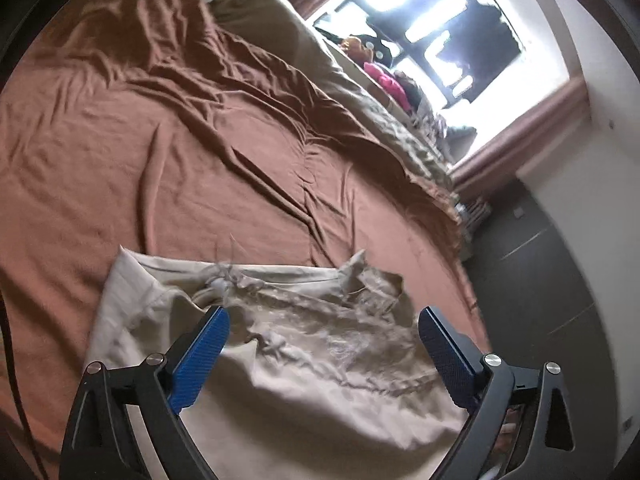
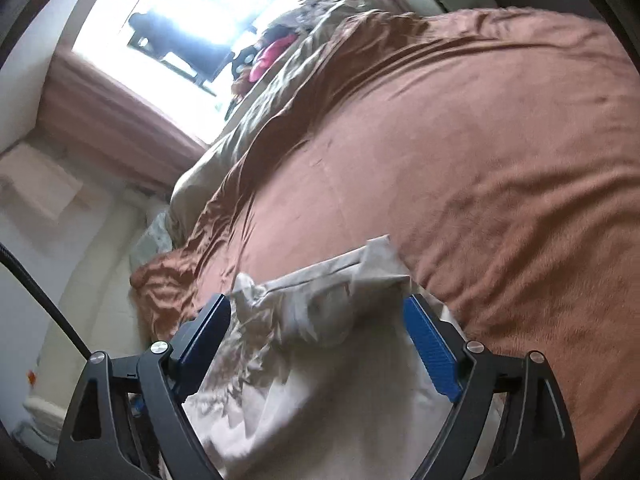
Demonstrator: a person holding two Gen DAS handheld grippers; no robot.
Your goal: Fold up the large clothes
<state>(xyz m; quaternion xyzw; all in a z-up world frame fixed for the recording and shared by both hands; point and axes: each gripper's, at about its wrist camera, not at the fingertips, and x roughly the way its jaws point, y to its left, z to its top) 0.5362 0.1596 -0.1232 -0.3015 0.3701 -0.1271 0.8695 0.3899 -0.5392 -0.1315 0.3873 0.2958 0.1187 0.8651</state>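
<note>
A cream-coloured garment (image 1: 304,364) with lace trim and small bows lies crumpled on the brown bed sheet (image 1: 168,152). My left gripper (image 1: 324,320) hovers just over it, blue pads spread wide, with cloth below the gap but nothing pinched. In the right wrist view the same pale garment (image 2: 320,320) lies bunched on the brown sheet (image 2: 480,168) near the bed's edge. My right gripper (image 2: 318,306) stands open above it, its pads clear of the fabric.
An olive-beige blanket (image 1: 360,92) runs along the far side of the bed under a bright window (image 1: 432,8). Pink and dark items (image 1: 386,80) sit on the sill. Dark floor (image 1: 560,280) lies right of the bed. White tiled floor (image 2: 80,280) lies left of the bed.
</note>
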